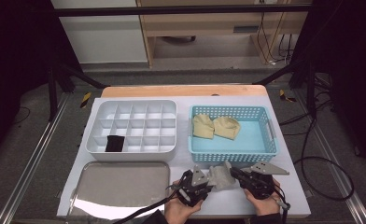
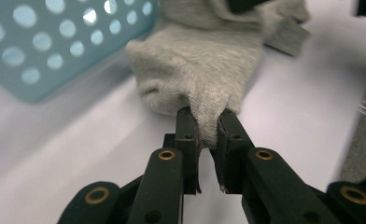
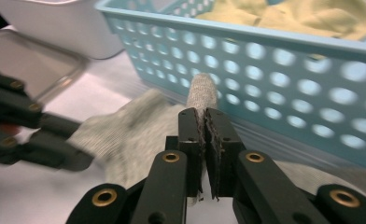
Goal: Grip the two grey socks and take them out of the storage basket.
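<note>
A: Okay, quick pass. Where's the grey sock (image 1: 220, 176)?

B: On the white worktop (image 1: 293, 186), near edge, just at 6 o'clock of the blue basket (image 1: 270, 140) and touching or nearly touching its front wall. It's strung between both claws.

A: Left claw (image 1: 208, 185)?

B: Clamped on the sock. In the left gripper view a fold of the knit is pinched up between the jaws, bunching at the tips. Grip is on one end of the fabric.

A: Right claw (image 1: 234, 171)?

B: Jaws all but meeting, a thin rolled bit of sock (image 3: 202, 93) sticking up from between them. So it's gripping the sock too, at the other end, about 3 o'clock of the left one.

A: Handling?

B: My read: light, soft, floppy, stretchy. No stiffness, so it sags wherever it isn't held. Not fragile, not slippery, the knit bites the pads well. Best hold is at an edge or end, taking a proper fold rather than a few threads, else it may slip out under a pull.

A: Surroundings?

B: Two yellow socks (image 1: 216, 127) in the basket, white divider tray (image 1: 130, 105) at 10 o'clock with a black item (image 1: 114, 143) in one front cell, metal tray (image 1: 125, 184) at 9 o'clock.
</note>
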